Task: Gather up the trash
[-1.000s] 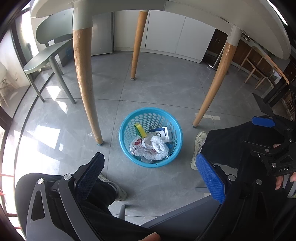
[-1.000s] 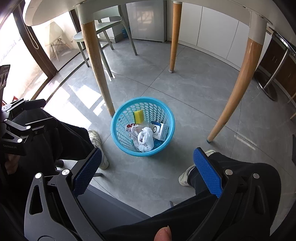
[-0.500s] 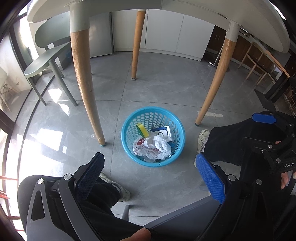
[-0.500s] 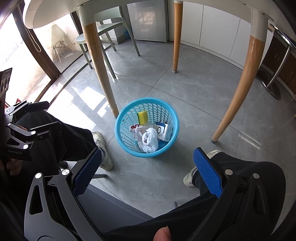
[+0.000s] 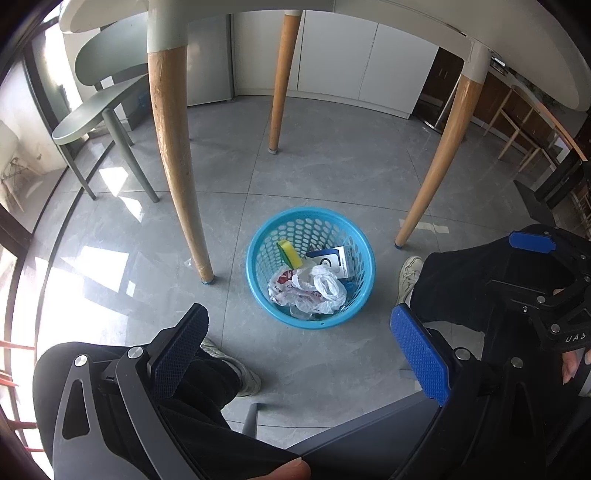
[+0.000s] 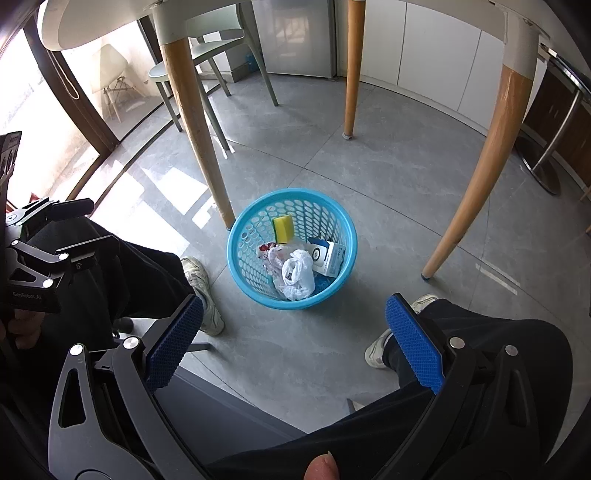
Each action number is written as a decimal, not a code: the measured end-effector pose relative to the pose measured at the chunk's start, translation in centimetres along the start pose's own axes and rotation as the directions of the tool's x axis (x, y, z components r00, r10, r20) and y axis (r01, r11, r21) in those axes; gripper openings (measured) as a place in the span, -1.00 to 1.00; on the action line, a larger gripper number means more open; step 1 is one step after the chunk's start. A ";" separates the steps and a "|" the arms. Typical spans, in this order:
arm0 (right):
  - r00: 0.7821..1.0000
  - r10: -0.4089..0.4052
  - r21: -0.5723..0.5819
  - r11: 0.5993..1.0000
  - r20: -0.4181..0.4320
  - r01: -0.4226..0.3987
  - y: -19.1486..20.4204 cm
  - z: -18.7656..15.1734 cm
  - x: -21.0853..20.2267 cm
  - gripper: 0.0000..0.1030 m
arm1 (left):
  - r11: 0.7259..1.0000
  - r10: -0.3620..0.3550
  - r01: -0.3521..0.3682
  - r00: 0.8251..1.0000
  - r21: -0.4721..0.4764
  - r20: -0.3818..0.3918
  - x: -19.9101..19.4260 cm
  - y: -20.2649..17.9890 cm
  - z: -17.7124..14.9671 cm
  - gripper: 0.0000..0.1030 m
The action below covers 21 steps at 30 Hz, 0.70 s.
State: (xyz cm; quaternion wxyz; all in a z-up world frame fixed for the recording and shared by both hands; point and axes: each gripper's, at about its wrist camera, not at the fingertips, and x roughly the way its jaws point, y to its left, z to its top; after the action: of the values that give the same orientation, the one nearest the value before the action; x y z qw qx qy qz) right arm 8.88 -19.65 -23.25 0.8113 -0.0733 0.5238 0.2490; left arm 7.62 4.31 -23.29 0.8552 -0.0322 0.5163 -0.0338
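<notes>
A blue perforated basket (image 5: 258, 236) stands on the grey floor under the table. Inside it are a yellow sponge (image 5: 290, 253), a white and blue box (image 5: 334, 260) and a crumpled plastic bag (image 5: 314, 288). My left gripper (image 5: 298, 325) hangs open above and short of the basket, with nothing between its blue pads. In the right wrist view, the basket (image 6: 236, 229) holds the sponge (image 6: 282, 229), box (image 6: 328, 256) and bag (image 6: 295, 273). My right gripper (image 6: 294, 312) is also open and empty, held above the floor near the basket.
Three wooden table legs (image 5: 177, 147) surround the basket under a white tabletop (image 5: 406, 22). A green chair (image 5: 96, 110) stands at the left. The person's dark trouser legs and white shoes (image 6: 201, 280) flank the basket. White cabinets line the far wall.
Both views have drifted slightly, so the basket sits a little further right in the frame. Both grippers stayed open and empty.
</notes>
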 end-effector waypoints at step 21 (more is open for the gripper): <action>1.000 -0.004 -0.008 1.000 -0.018 0.004 0.5 0.2 0.4 0.83 | 1.000 -0.004 0.004 1.000 0.001 0.002 -0.2 0.1 0.1 0.89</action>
State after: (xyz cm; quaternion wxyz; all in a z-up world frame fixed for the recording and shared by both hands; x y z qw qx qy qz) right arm 8.94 -18.96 -23.42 0.8069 -0.0797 0.5298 0.2489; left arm 7.62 4.47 -23.06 0.8556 -0.0329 0.5154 -0.0356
